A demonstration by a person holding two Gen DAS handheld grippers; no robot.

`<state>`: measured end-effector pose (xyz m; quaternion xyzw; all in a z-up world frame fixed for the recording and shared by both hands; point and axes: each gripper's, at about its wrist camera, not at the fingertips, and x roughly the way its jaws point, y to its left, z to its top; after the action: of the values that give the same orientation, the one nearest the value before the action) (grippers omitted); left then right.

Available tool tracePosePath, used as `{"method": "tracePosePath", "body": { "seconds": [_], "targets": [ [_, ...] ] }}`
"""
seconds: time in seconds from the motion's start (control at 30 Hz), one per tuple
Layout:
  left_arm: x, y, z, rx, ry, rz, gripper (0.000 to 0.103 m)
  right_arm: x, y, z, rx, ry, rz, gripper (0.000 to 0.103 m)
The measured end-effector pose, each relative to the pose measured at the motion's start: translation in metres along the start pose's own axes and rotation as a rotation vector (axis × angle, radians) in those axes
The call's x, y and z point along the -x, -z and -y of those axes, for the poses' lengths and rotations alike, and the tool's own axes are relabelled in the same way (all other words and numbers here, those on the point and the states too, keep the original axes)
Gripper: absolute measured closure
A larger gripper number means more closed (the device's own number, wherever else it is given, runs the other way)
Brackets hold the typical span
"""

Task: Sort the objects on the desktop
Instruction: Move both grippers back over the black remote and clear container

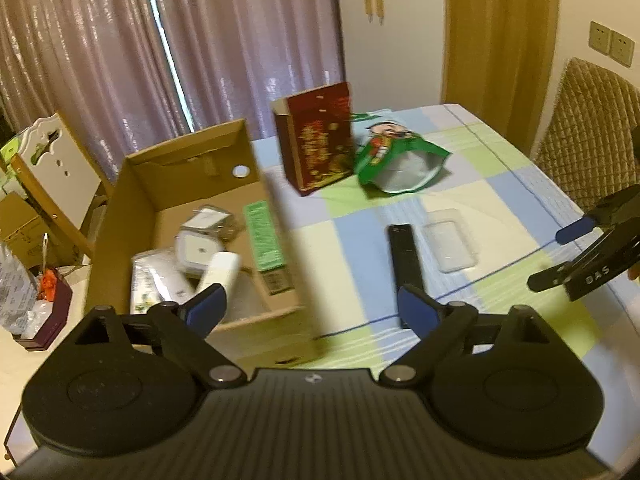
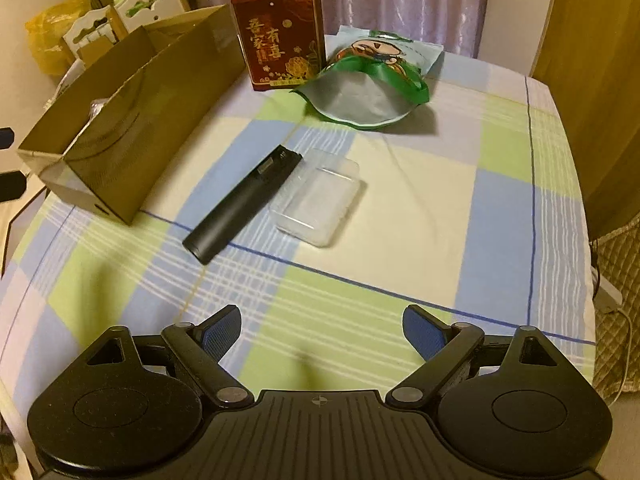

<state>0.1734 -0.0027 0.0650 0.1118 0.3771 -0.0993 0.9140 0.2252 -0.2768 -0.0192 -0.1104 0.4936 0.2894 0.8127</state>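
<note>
Our left tongs (image 1: 308, 308) and right tongs (image 2: 322, 332) both gape wide, holding nothing above the bench (image 2: 400, 200). Beyond lie a black remote (image 2: 244, 204) touching a clear case (image 2: 320, 200). Farther off, the cardboard box (image 1: 120, 216) already holds several items; we judge a red carton (image 2: 280, 32) and green pouch (image 2: 368, 80) unsorted.

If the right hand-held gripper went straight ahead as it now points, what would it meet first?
Probably the clear plastic case beside the black remote-like stick; only checked tablecloth lies before it, though depth is uncertain.
</note>
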Motion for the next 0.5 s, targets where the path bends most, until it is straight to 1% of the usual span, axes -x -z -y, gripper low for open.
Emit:
{"method": "tracePosePath", "body": {
  "seconds": [0.1, 0.27, 0.3, 0.33, 0.37, 0.5],
  "targets": [
    [0.0, 0.001, 0.025, -0.007, 0.014, -0.003, 0.006, 0.005, 0.001, 0.006, 0.059, -0.019, 0.006, 0.012],
    [-0.004, 0.008, 0.063, -0.013, 0.032, -0.027, 0.006, 0.005, 0.003, 0.011, 0.15, -0.034, 0.005, 0.012],
    [-0.005, 0.01, 0.069, -0.007, 0.034, -0.034, 0.006, 0.004, 0.004, 0.012, 0.165, -0.036, 0.004, 0.011],
    [-0.006, 0.011, 0.074, 0.002, 0.036, -0.042, 0.005, 0.004, 0.004, 0.013, 0.179, -0.039, 0.004, 0.007],
    [-0.007, 0.013, 0.078, 0.01, 0.037, -0.05, 0.005, 0.004, 0.004, 0.013, 0.193, -0.042, 0.003, 0.0],
    [-0.014, 0.025, 0.089, 0.022, 0.042, -0.098, 0.002, 0.001, 0.005, 0.013, 0.237, -0.058, -0.004, 0.0]
  ]
}}
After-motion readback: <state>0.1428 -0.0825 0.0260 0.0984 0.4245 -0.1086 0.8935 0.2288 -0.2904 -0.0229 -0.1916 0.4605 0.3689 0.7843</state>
